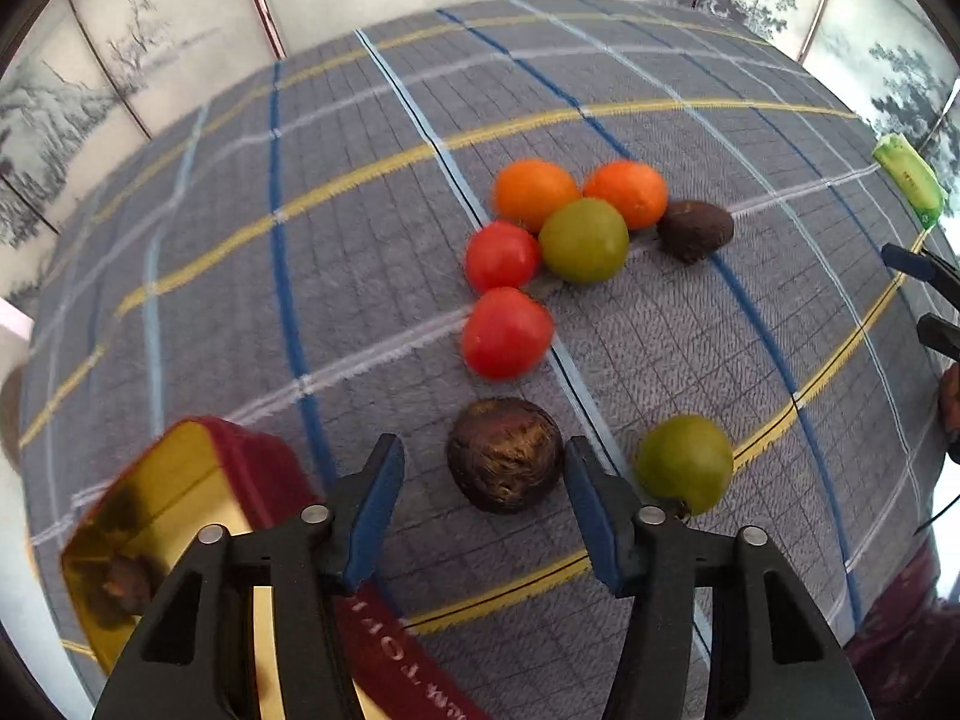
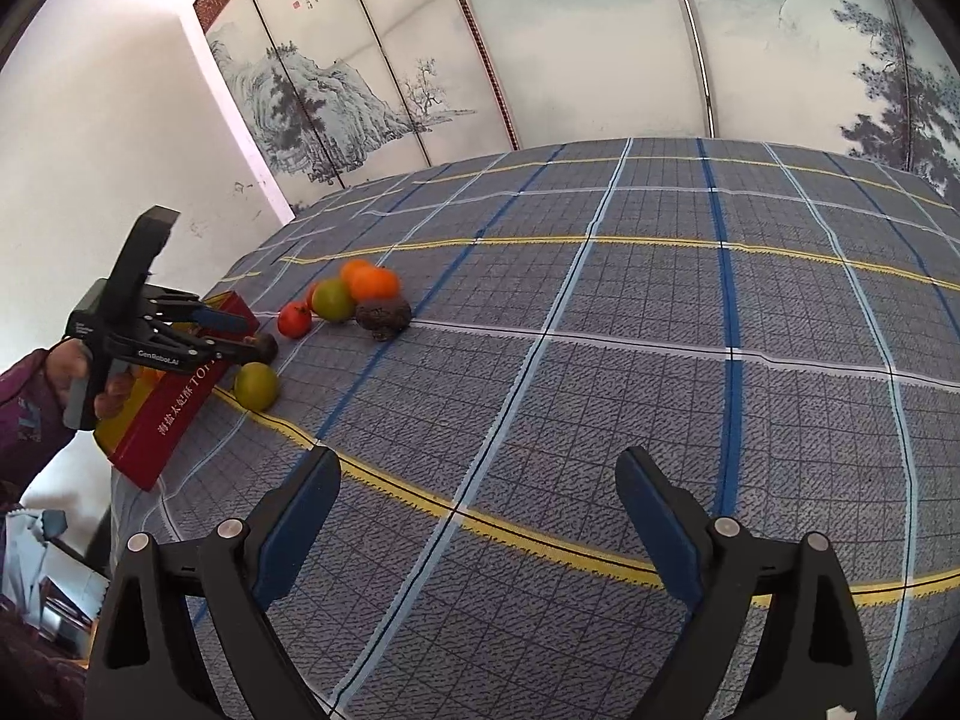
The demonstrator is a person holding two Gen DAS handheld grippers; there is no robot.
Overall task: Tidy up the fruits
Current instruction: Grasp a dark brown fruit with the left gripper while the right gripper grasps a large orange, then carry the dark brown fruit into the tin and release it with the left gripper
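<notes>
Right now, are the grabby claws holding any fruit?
No, nothing is held. The left gripper is open around the nearest dark brown fruit, its fingers apart from it on both sides. The right gripper is open over bare tablecloth.

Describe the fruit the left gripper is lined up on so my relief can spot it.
Start at the red box with the gold interior near the table's edge. Just beside it, between the open left gripper's fingers, lies a dark brown rough-skinned fruit. Its twin sits farther off, beside the oranges.
</notes>
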